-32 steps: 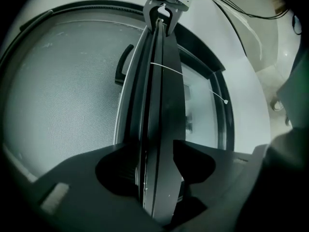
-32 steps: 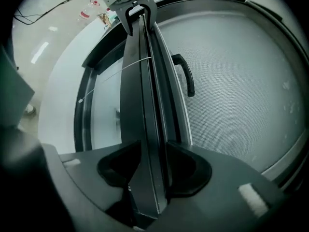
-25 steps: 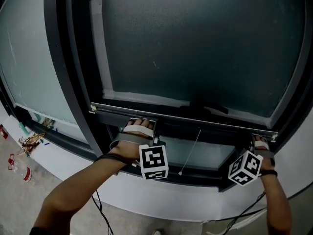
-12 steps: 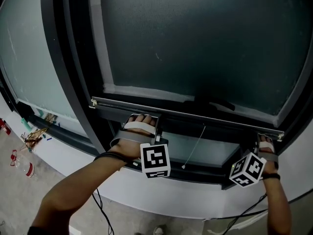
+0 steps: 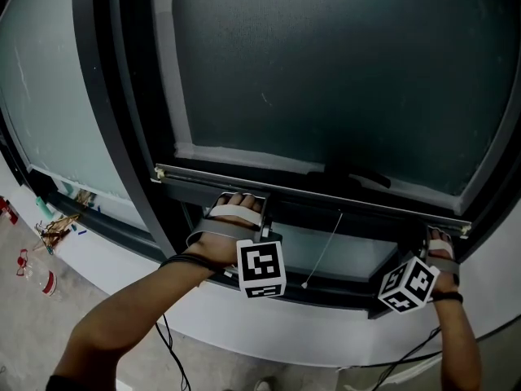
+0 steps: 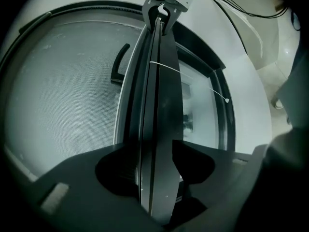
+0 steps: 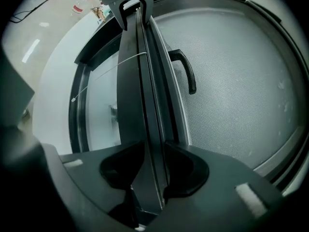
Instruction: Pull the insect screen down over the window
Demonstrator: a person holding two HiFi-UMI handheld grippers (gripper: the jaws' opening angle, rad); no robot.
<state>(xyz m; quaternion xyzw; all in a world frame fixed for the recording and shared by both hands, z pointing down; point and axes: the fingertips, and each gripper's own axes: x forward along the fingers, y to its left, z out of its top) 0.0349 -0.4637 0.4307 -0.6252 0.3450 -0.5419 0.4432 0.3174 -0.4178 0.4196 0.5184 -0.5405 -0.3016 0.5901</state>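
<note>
In the head view, hands [image 5: 224,226] cover the jaws of the left tongs [image 6: 157,170] and right tongs [image 7: 149,173]. The insect screen [image 5: 326,72] is cut off at the top; the floor litter [image 5: 50,233] is too small to identify.

- No text, label, brand, number or sign can be read.
- Only black-and-white square patterns are carried by the left marker cube [image 5: 260,269] and the right marker cube [image 5: 409,284].

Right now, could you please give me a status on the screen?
Left gripper clamped on screen bar. Right gripper: jaws closing, bar between them. Bar short of lower frame. Pull cord hangs in the gap.
</note>
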